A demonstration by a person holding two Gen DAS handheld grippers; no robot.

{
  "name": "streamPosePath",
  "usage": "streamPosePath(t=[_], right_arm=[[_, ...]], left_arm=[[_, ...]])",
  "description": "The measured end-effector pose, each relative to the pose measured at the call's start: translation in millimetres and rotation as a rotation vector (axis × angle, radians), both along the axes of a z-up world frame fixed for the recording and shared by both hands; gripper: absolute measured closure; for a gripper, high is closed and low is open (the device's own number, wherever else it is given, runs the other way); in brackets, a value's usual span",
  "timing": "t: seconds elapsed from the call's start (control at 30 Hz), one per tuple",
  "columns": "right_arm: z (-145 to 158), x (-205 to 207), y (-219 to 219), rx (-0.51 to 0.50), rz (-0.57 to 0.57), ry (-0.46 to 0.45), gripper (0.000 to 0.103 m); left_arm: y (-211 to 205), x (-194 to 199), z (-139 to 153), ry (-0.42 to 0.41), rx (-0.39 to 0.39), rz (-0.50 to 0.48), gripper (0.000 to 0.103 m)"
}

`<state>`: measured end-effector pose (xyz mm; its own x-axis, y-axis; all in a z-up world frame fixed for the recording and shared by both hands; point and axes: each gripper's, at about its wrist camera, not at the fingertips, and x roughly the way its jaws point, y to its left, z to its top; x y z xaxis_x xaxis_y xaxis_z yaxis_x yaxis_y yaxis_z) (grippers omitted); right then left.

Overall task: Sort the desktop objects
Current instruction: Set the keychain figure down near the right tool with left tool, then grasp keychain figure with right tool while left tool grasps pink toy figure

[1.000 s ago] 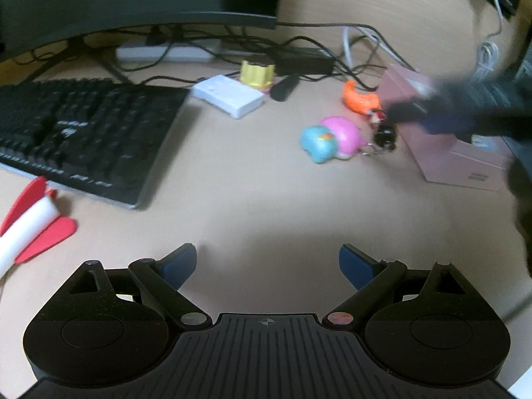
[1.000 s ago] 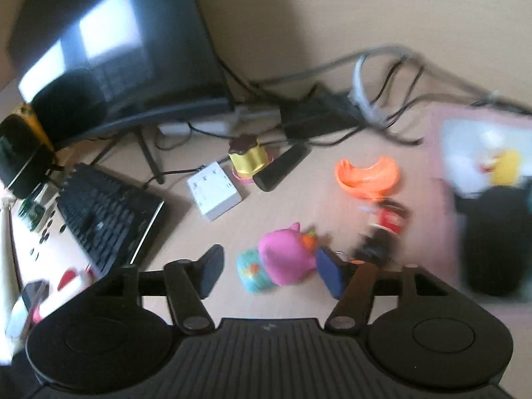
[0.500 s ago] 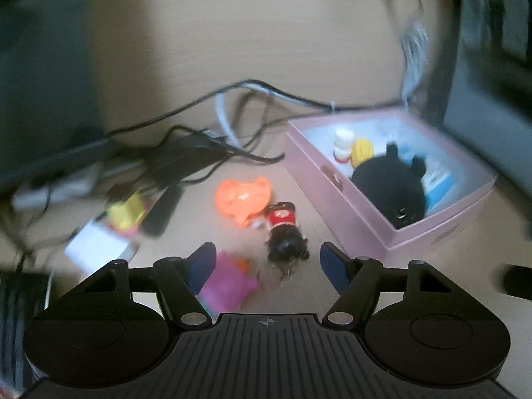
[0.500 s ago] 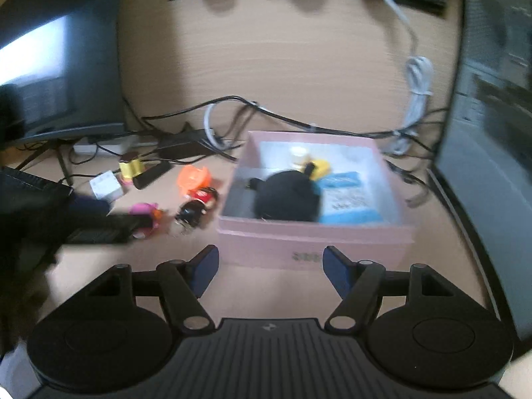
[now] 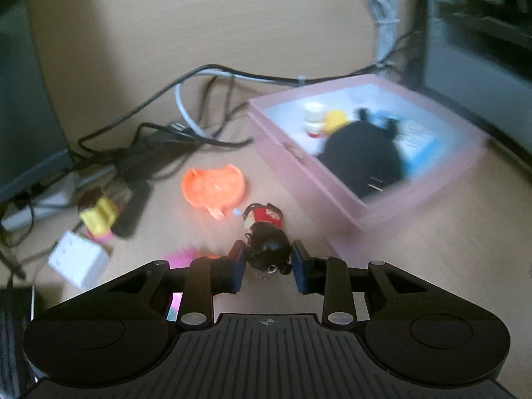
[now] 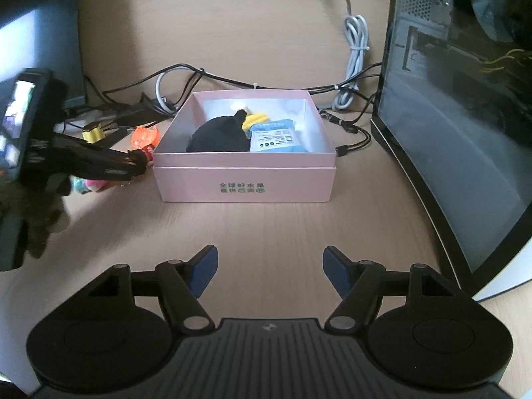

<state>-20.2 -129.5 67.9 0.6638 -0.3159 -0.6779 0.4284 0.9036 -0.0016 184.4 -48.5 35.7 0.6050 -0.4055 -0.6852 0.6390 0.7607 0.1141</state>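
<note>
Your left tool (image 5: pixel 268 266) has swung from the open worktop in front of the keyboard, a second ago, over to the cluster of toys, and its blue fingers (image 5: pixel 238 267) have drawn in from wide apart to bracket the black-haired doll keychain (image 5: pixel 267 236). Both pads sit against the dark head, low in the centre of the left wrist view, so read the tool as pinching the doll, though motion blur leaves the firmness of contact uncertain. The doll's red body points up-frame toward the orange cat-shaped piece (image 5: pixel 214 189), which lies just beside it on the worktop (image 5: pixel 432 256).

That closure means the pick is in hand: one loose item is about to leave the worktop. The pink box (image 6: pixel 244 179) sits in the middle of the right wrist view, already holding a black plush (image 6: pixel 217 138), a blue packet (image 6: pixel 276 138) and a small yellow toy (image 6: pixel 254 118). In the left view the box lies to the upper right of the doll, close by, so the carry should be short.

Your right tool (image 6: pixel 270 274) has backed off from the toys to hang before the box front, fingers spread and holding nothing.

Other loose items lie at the left of the left wrist view: a yellow figure (image 5: pixel 98 216), a white block (image 5: pixel 78 263) and a pink toy (image 5: pixel 183 254) half hidden by the tool.
</note>
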Motion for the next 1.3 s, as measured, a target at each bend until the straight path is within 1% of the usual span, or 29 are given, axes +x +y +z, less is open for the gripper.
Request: streamPosePath(t=[0.1, 0.23, 0.3, 0.37, 0.43, 0.5, 0.53, 0.7, 0.77, 0.9, 1.03, 1.1, 1.13, 1.17, 1.2, 1.3], right_arm=[[-2.5, 0.3, -3.6, 0.002, 0.015, 0.001, 0.032], [-6.0, -3.5, -11.8, 0.015, 0.014, -0.006, 0.032], [-7.0, -6.6, -14.6, 0.021, 0.015, -0.011, 0.030], [-8.4, -9.1, -16.2, 0.017, 0.020, -0.014, 0.027], [-10.4, -10.3, -15.6, 0.008, 0.037, -0.015, 0.026], [-13.1, -8.2, -12.1, 0.017, 0.075, -0.007, 0.024], [-14.8, -5.4, -8.8, 0.026, 0.105, -0.003, 0.024], [-20.4, 16.3, 19.3, 0.019, 0.234, -0.004, 0.019], [-23.3, 28.5, 32.4, 0.003, 0.287, -0.013, 0.018], [-33.8, 59.4, 46.4, -0.032, 0.374, 0.000, 0.018], [-48.1, 85.0, 44.5, -0.040, 0.420, 0.053, 0.018], [-51.9, 90.4, 42.4, -0.030, 0.439, 0.059, 0.018], [-51.9, 90.9, 41.8, -0.023, 0.449, 0.056, 0.022], [-51.1, 91.5, 40.6, -0.012, 0.460, 0.057, 0.035], [-49.1, 91.8, 40.1, 0.000, 0.463, 0.060, 0.037], [-41.0, 84.5, 39.9, -0.010, 0.425, 0.041, 0.037]], left_arm=[[0.4, -40.3, 2.9, 0.046, -0.028, -0.053, 0.070], [-18.2, -82.6, -0.7, 0.101, -0.056, -0.126, 0.069], [-26.5, -92.2, -4.6, 0.097, -0.041, -0.129, 0.066], [-26.1, -99.2, -7.6, 0.084, -0.012, -0.106, 0.062], [-16.0, -101.7, -7.9, 0.076, 0.024, -0.058, 0.059], [-2.2, -102.1, -5.7, 0.064, 0.048, -0.006, 0.053], [5.9, -101.0, -4.0, 0.062, 0.051, 0.023, 0.049], [44.4, -92.9, 0.8, 0.108, 0.013, 0.156, 0.038], [56.3, -93.1, 1.0, 0.120, 0.010, 0.198, 0.034], [74.6, -94.7, -2.3, 0.145, 0.005, 0.252, 0.030], [87.0, -93.3, -1.2, 0.154, -0.020, 0.284, 0.024], [90.2, -89.5, 0.4, 0.152, -0.033, 0.294, 0.022], [90.8, -85.3, 1.4, 0.150, -0.040, 0.299, 0.020], [90.4, -80.9, 2.2, 0.148, -0.046, 0.301, 0.018], [88.9, -75.5, 3.5, 0.143, -0.051, 0.301, 0.017], [81.5, -54.4, 9.9, 0.112, -0.068, 0.297, 0.012]])
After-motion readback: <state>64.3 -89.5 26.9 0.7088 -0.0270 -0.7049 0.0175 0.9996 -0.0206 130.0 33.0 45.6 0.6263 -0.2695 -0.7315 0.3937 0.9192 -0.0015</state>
